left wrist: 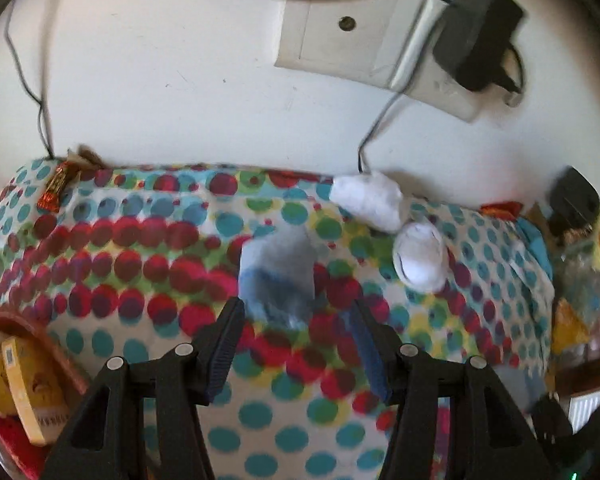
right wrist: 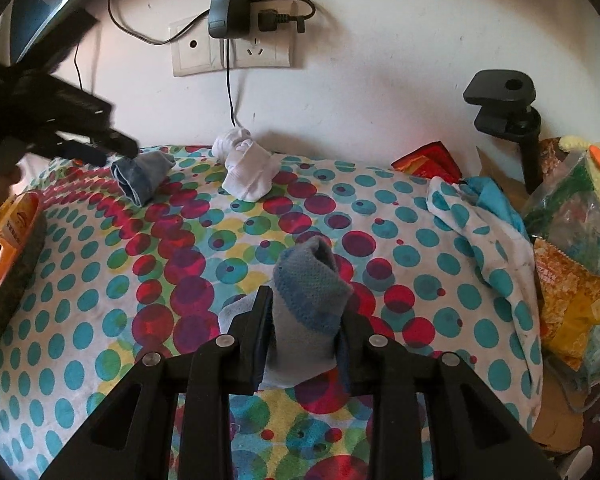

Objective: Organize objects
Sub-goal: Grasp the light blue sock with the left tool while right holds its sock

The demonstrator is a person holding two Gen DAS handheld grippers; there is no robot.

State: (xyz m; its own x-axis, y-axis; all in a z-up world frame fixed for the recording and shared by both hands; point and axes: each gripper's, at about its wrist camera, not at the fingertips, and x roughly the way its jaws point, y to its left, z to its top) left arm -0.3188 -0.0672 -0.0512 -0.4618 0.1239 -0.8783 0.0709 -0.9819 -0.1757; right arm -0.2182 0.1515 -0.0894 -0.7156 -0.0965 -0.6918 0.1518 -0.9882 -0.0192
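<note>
- Polka-dot cloth (right wrist: pixel 100 320) covers the surface by the wall.
- My right gripper (right wrist: pixel 306 322) is clamped on a blue sock (right wrist: pixel 312 300).
- My left gripper (left wrist: pixel 298 320) is spread wide, another blue sock (left wrist: pixel 276 280) just ahead.
- White socks (right wrist: pixel 248 172) sit near the wall.

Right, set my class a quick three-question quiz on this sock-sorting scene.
1. True or false: the right gripper is clamped on a white sock.
2. What is plugged in at the wall socket? A: black adapter; B: lamp; C: fan.
3. Fill in: the left gripper has its jaws ____.
Key: 1 false, it holds a blue sock; 2 A; 3 open.
</note>
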